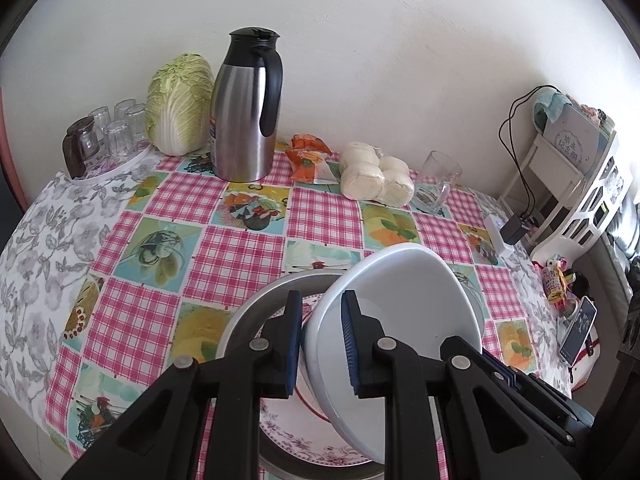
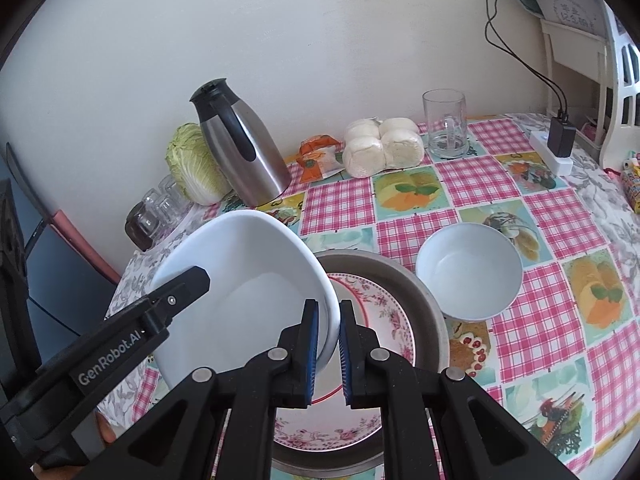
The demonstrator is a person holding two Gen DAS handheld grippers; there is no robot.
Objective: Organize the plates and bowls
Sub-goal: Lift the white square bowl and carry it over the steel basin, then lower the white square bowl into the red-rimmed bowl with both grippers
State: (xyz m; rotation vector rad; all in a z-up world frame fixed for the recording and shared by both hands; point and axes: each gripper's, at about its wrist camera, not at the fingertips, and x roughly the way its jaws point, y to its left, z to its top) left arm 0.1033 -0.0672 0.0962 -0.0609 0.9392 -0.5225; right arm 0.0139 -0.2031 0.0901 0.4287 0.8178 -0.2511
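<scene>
Bowls number two and plates one: a large white bowl (image 2: pixel 244 280) held tilted in the air, a smaller white bowl (image 2: pixel 469 271) resting on the checked tablecloth (image 2: pixel 472 176) to the right, and a floral plate (image 2: pixel 372 320) lying inside a grey metal basin (image 2: pixel 424 292) between them. On the left, the left gripper (image 1: pixel 320 340) has its jaws narrowly parted across the big bowl's near rim, apparently pinching it. Further right, the right gripper (image 2: pixel 328 346) pinches the opposite rim between nearly closed blue pads (image 2: pixel 313 350). Judging by this, the step in hand is carrying the large bowl over the basin to stack it; the next move calls for levelling it and lowering both ends together onto the plate, then letting go. Behind stand one steel jug (image 2: pixel 240 148), one cabbage (image 2: pixel 196 164) and one glass mug (image 2: pixel 446 124).
</scene>
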